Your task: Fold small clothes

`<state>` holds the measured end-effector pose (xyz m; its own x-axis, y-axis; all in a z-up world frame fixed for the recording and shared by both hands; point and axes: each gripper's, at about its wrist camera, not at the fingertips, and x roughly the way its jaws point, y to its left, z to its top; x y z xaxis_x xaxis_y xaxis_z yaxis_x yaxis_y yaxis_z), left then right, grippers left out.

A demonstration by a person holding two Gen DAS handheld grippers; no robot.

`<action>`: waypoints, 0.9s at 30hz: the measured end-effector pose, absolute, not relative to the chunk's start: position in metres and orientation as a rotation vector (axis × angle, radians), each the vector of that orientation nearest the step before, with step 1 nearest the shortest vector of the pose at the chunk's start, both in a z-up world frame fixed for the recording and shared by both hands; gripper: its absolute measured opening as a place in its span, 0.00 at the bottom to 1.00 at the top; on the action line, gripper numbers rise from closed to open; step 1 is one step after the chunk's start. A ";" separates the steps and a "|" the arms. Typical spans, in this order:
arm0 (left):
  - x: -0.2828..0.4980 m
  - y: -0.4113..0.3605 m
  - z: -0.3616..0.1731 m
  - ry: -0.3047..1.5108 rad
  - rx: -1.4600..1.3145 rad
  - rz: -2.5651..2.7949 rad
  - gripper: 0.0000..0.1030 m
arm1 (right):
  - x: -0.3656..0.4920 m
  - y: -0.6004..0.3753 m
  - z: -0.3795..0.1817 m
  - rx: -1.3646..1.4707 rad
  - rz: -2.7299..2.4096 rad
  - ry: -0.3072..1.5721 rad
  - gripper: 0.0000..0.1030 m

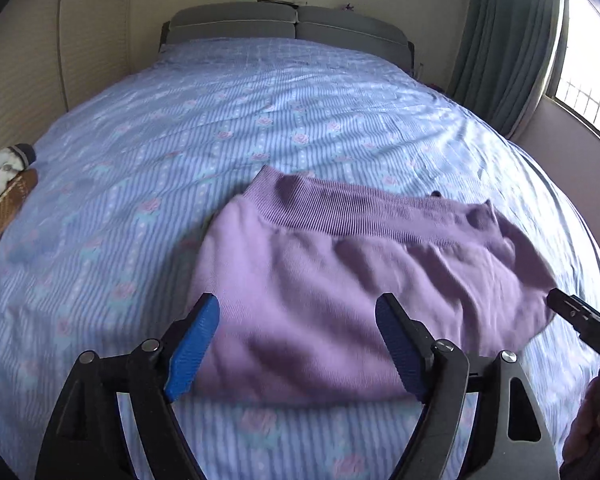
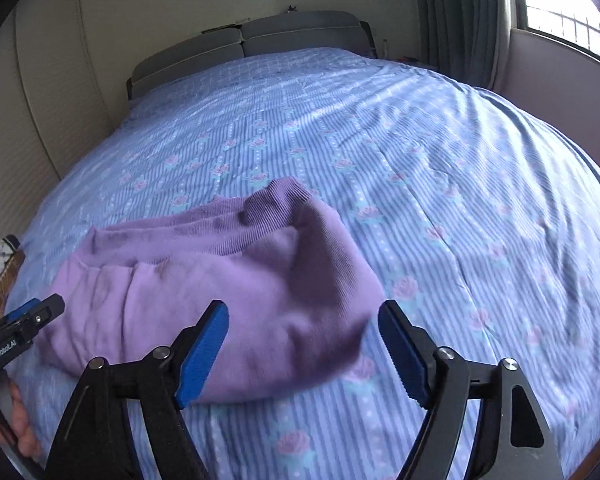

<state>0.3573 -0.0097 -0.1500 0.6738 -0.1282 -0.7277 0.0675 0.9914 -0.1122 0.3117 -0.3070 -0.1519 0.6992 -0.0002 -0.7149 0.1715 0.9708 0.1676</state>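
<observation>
The left gripper [image 1: 296, 320] is spread wide, its blue pads [image 1: 194, 350] angling out toward 11 and 1 o'clock. The right gripper [image 2: 303, 326] gapes equally wide, with a bare hand [image 2: 22, 428] visible at 8 o'clock in its view.

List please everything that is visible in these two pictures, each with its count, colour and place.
purple garment: 1, lilac with a ribbed band, lying on the near part of the bed, partly rumpled
bedsheet: 1, blue striped with pink roses, covering the whole bed
headboard: 1, grey, two cushioned parts, at the far end against the wall
curtain: 1, grey-blue, hanging beside the window on the right
window: 1, bright, with bars, far right
other clothes: a small pile, white patterned and brown, at the left edge of the bed
left hand-held gripper: 1, black with blue pads, open, over the garment's near left part
right hand-held gripper: 1, black with blue pads, open, over the garment's near right part
</observation>
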 end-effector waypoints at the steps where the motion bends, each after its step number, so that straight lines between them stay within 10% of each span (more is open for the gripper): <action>1: 0.352 -0.009 -0.151 0.830 -0.081 -0.103 0.80 | 0.305 -0.310 -0.153 0.251 -0.099 0.796 0.78; 14: 0.312 0.000 -0.151 0.835 -0.135 -0.033 0.81 | 0.283 -0.354 -0.179 0.524 -0.159 0.836 0.77; 21: 0.322 -0.015 -0.148 0.837 -0.154 -0.029 0.81 | 0.307 -0.380 -0.165 0.423 -0.102 0.774 0.36; 27: 0.335 -0.066 -0.143 0.842 -0.135 -0.063 0.82 | 0.337 -0.387 -0.180 0.298 0.133 0.886 0.32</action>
